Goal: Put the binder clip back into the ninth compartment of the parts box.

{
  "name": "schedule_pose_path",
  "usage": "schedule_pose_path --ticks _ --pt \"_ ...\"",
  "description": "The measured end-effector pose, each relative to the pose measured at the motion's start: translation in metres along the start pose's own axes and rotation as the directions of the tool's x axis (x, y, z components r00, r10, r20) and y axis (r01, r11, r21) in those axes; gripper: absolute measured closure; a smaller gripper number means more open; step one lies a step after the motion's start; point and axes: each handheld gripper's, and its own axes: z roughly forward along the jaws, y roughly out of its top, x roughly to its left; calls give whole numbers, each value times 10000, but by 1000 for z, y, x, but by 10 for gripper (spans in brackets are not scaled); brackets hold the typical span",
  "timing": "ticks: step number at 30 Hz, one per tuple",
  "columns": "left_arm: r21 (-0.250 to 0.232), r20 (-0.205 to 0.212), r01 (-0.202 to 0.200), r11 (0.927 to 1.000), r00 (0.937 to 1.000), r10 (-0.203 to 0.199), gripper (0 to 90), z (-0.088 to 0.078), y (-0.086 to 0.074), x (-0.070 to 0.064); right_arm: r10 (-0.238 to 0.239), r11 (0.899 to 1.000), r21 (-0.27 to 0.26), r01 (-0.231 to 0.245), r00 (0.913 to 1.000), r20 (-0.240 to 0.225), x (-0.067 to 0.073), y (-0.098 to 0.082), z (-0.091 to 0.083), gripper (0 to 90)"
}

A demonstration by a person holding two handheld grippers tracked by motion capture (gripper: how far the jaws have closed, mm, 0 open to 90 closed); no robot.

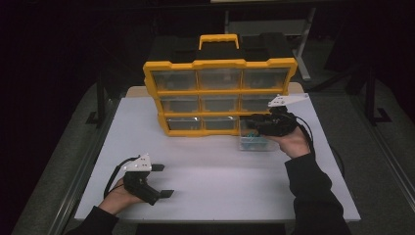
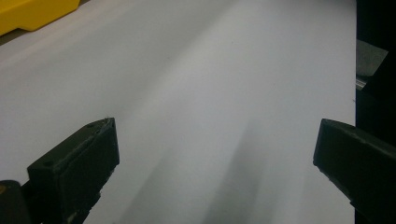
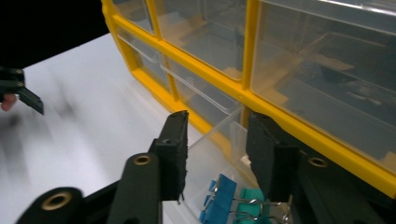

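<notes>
high view: white table with dark surroundings. at left near the front edge, person's left hand holds the left gripper low over the table, jaws wide apart, nothing between them, grey three-cornered plate on top, cable looping back toward the wrist. left gripper view: both black jaws far apart over bare white tabletop, a yellow corner of the organizer at top left.

centre of the high view: yellow organizer standing upright at the far half of the table, black back, yellow carry handle on top, three rows of three clear drawers. bottom right slot has its clear drawer pulled out, sitting on the table just in front of the organizer's bottom right corner, with blue and teal things inside.

at right, right hand in a dark sleeve holds the right gripper just above the pulled-out drawer, pointing left. right gripper view: jaws partly apart, not clamped on anything, hanging over the open drawer; blue binder clip and teal binder clip with wire handles lie in the drawer below the jaws. clear drawer fronts and yellow frame just behind. left gripper seen far off at the left edge.
</notes>
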Motion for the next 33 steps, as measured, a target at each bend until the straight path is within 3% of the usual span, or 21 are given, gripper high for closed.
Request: schedule_pose_path --ticks 15,21,33 --pt "-53 -51 41 10000 10000 -41 0 -1 0 0 -301 9992 238 316 9975 -635 24 -11 -11 306" --pt "-83 -49 42 10000 10000 -43 0 -2 0 1 -391 9981 448 420 9972 -639 32 -20 -12 257" --pt "-76 -38 35 10000 10000 -35 0 -2 0 0 -546 9979 311 566 9966 -612 47 -44 -21 144"
